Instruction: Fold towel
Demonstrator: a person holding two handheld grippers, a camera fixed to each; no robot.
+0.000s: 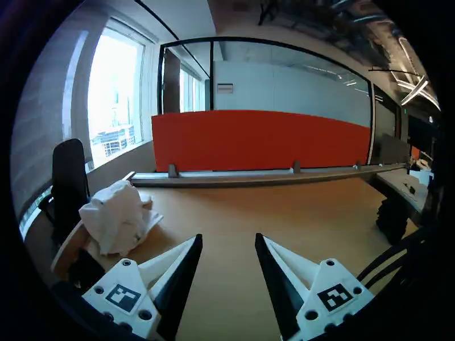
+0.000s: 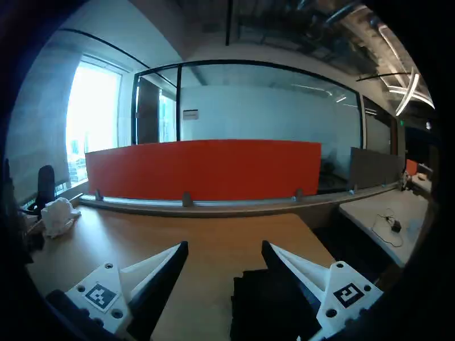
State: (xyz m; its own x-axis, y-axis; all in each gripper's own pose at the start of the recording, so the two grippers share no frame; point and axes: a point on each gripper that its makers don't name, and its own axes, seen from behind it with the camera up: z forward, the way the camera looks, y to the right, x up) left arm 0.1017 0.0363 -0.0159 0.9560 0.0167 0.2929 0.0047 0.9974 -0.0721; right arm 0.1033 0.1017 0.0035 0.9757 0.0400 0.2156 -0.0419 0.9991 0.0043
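Left gripper view has the white towel [image 1: 116,216] bunched at the left edge of the worktop [image 1: 267,221]; left tool [image 1: 228,236] and right tool [image 2: 224,244] gape wide, empty.

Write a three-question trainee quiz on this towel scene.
1. True or false: the towel lies folded flat on the desk.
2. The left tool is: A) open and empty, B) shut on the towel, C) shut and empty.
3. Fill in: in the left gripper view, the towel lies to the tool's ___.
Key: 1 false, it is crumpled in a heap; 2 A; 3 left.
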